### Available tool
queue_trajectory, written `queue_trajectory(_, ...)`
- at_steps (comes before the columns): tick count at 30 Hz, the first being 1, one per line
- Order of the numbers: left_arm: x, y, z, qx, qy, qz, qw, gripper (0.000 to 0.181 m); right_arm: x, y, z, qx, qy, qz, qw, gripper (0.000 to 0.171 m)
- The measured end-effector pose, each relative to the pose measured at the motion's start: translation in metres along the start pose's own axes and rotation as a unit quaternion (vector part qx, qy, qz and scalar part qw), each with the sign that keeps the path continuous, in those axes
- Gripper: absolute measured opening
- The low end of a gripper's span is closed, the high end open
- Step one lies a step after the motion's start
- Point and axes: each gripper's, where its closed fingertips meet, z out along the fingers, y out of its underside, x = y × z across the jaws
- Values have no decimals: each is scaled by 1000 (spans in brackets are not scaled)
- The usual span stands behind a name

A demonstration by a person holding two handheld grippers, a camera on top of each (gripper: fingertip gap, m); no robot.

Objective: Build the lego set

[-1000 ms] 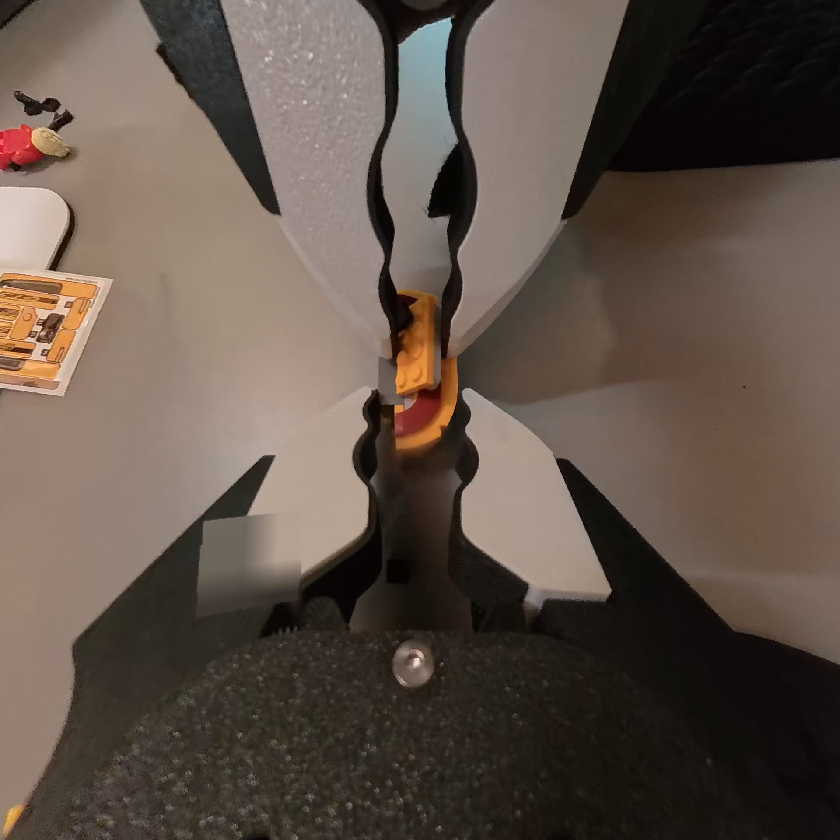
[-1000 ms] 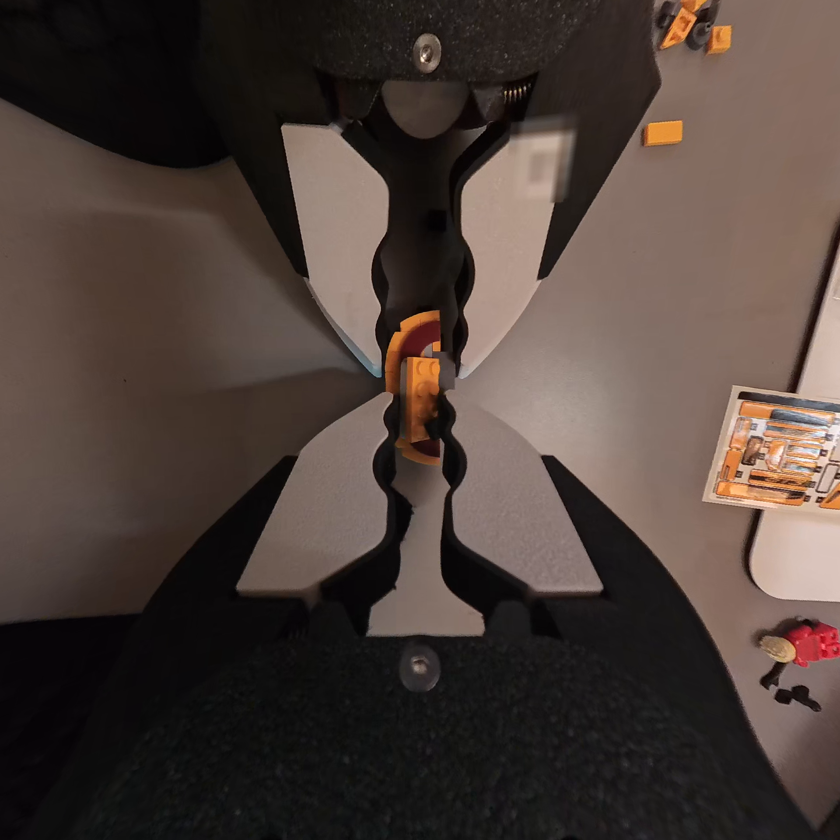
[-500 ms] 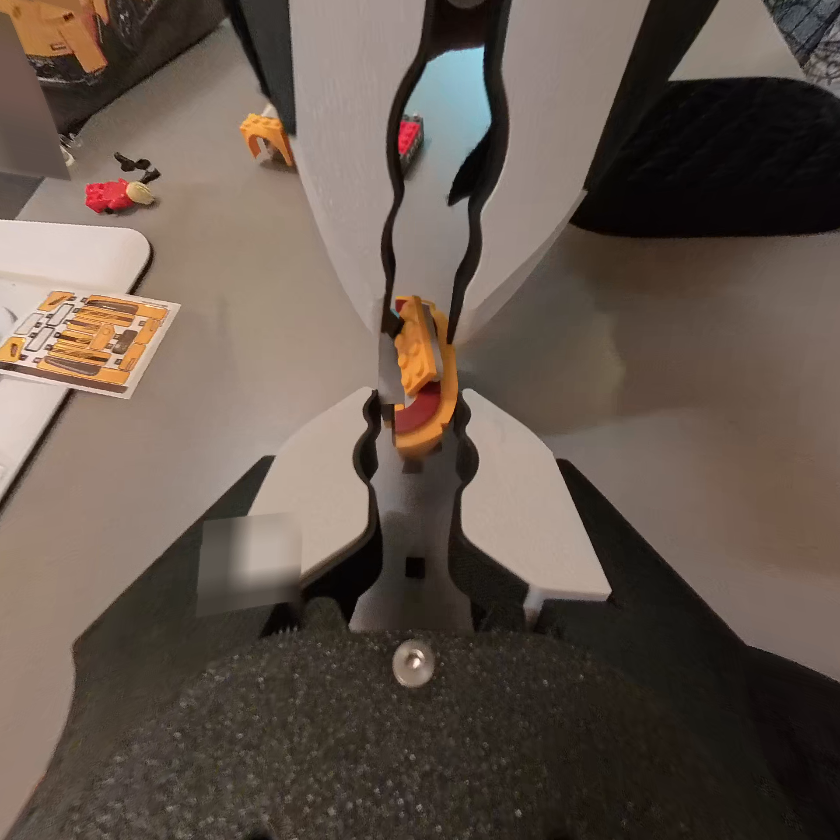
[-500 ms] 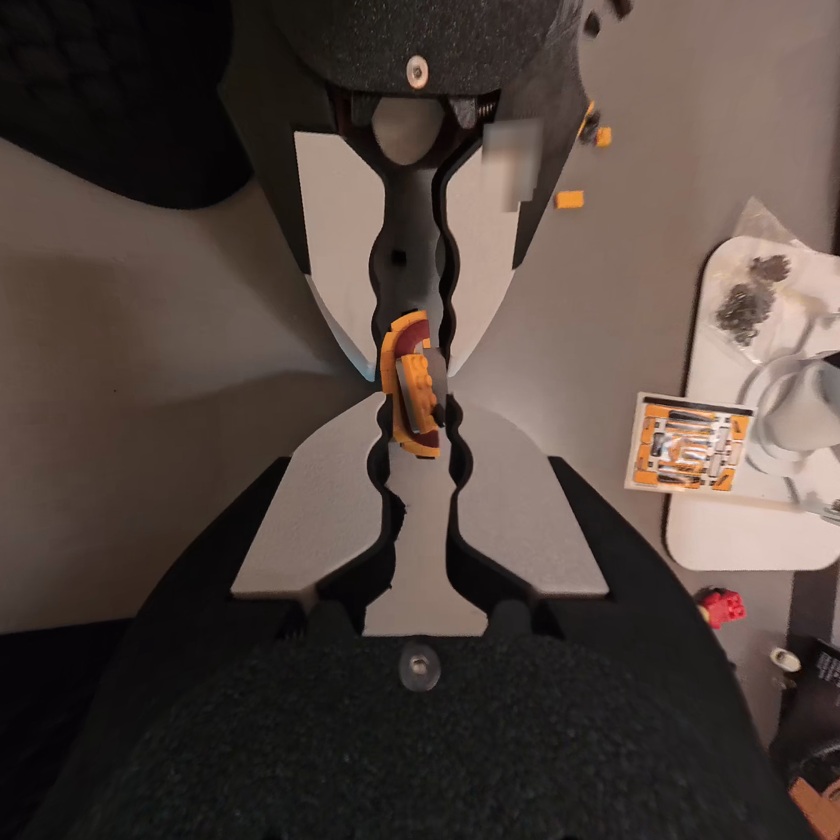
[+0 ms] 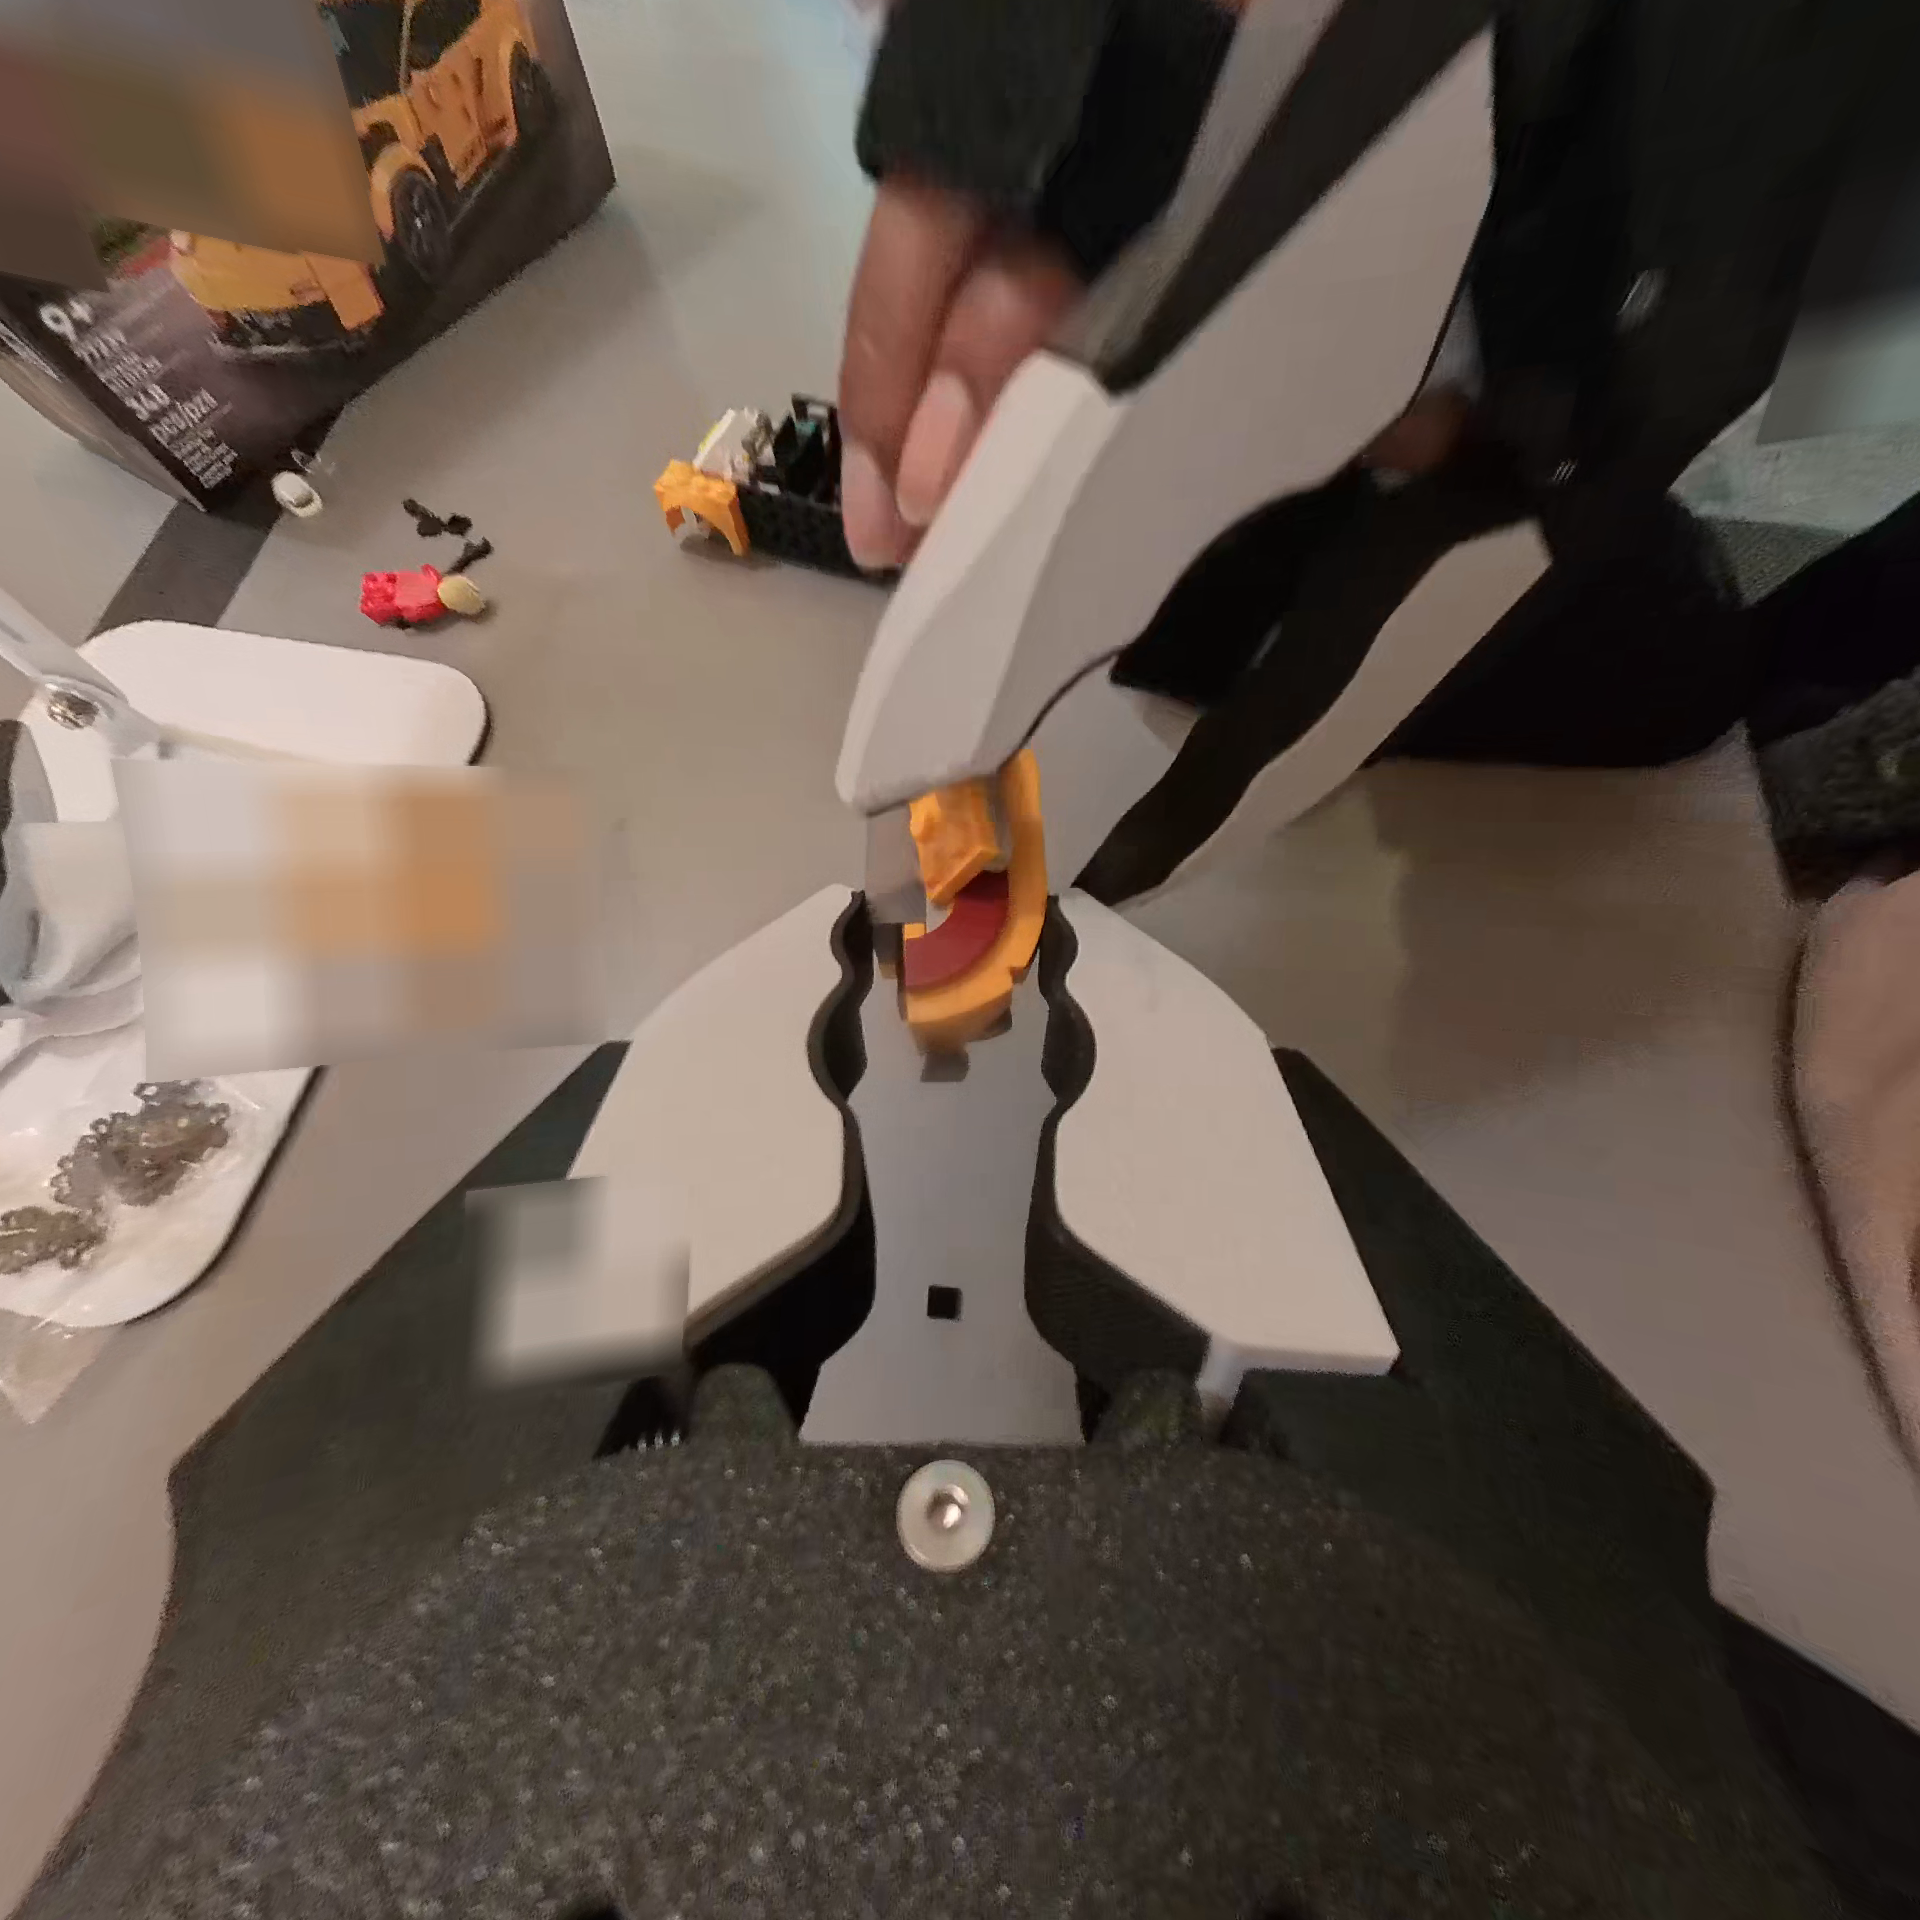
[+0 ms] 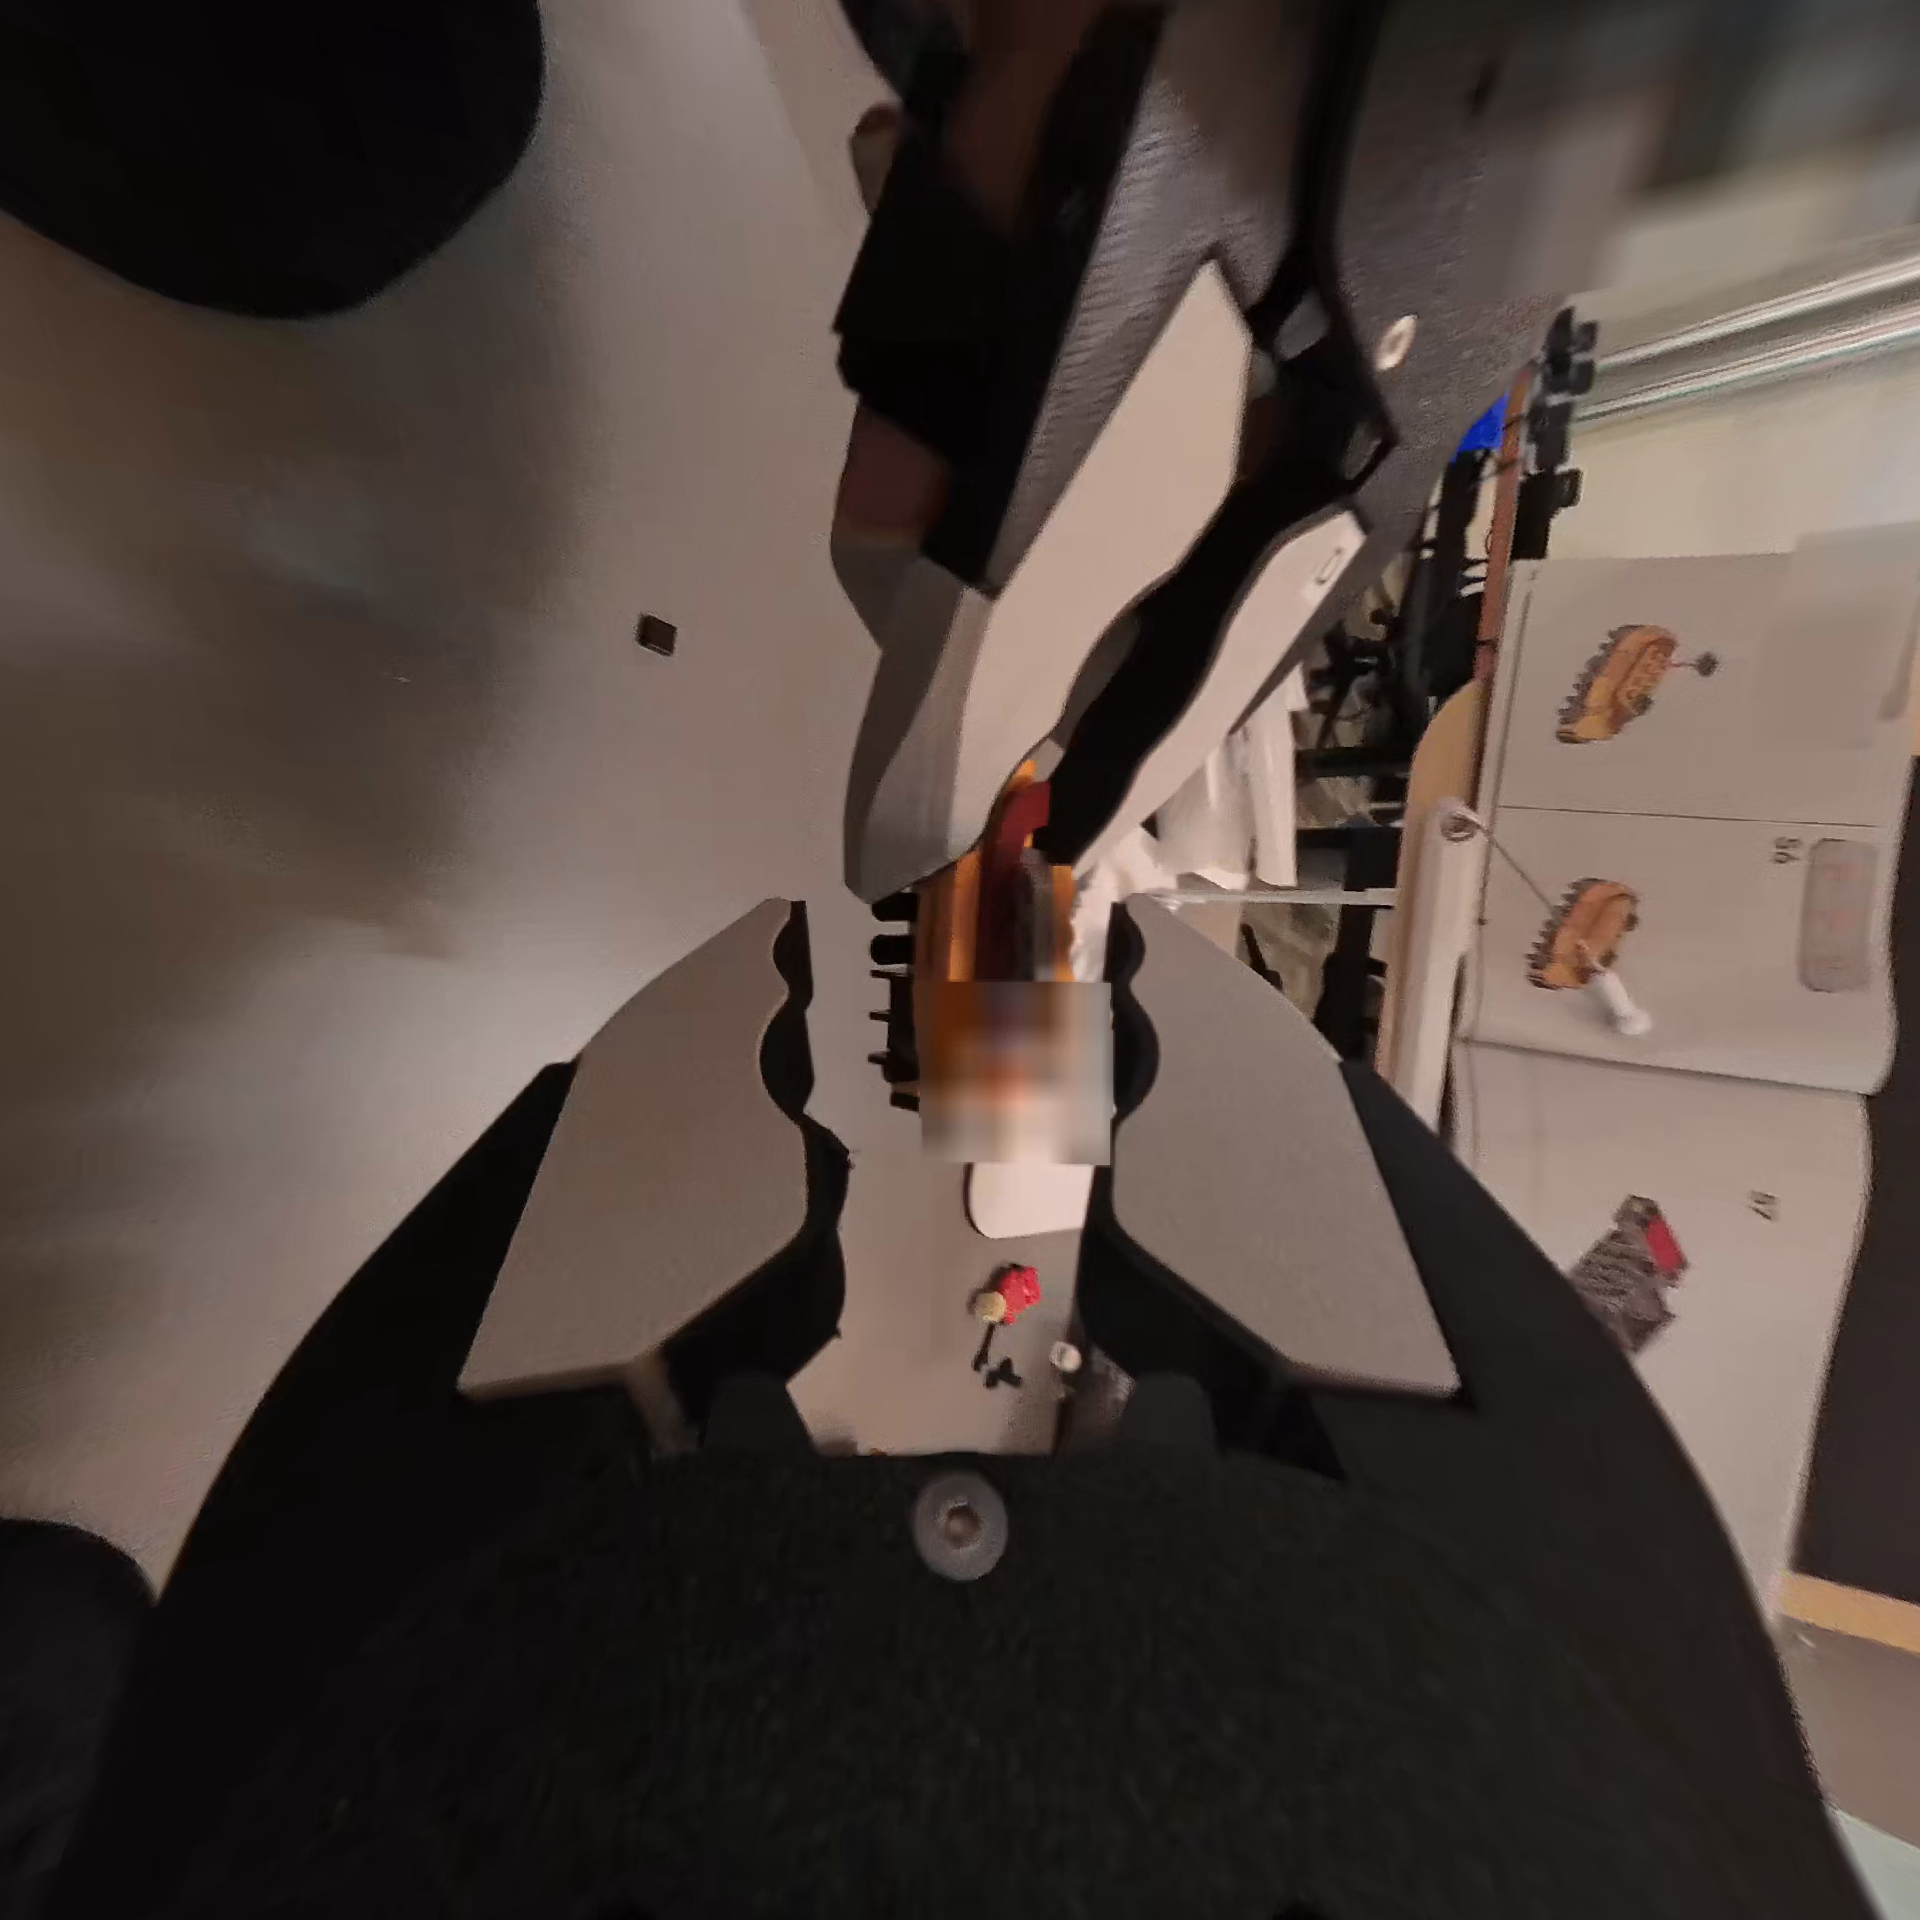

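Between two grippers above the grey table (image 5: pixel 1403 1039): one orange arch piece (image 5: pixel 1013 935)

Left gripper (image 5: pixel 951 961) is clamped on the smooth curved orange arch, dark red inside, with one studded orange plate (image 5: pixel 951 842) on it; right gripper (image 5: pixel 966 800) pinches the plate end, though in its own view (image 6: pixel 961 997) its flat grey fingers stand apart. On the table lie a red-and-tan figure (image 5: pixel 421 597), a partly built black-and-orange car (image 5: pixel 769 494) and a printed box (image 5: pixel 301 239)
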Motion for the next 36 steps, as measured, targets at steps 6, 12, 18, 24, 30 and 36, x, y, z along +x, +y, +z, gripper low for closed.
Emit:
queue_trajectory(6,3,-29,-18,17,15,-67,998,31,28,-6,-20,-9,63,-19,998,37)
queue_trajectory(12,10,-48,-25,49,41,-132,989,31,40,-12,-34,-31,86,-31,995,38)
queue_trajectory(18,18,-60,-30,65,60,-160,983,31,46,-14,-40,-44,98,-40,993,40)
queue_trajectory(24,21,-64,-34,71,67,-177,979,31,49,-16,-43,-49,106,-37,992,40)
queue_trajectory(30,19,-67,-35,80,63,-186,977,30,52,-15,-44,-63,102,-25,993,39)
queue_trajectory(36,19,-68,-36,86,62,-188,976,30,52,-16,-43,-62,96,-5,993,38)
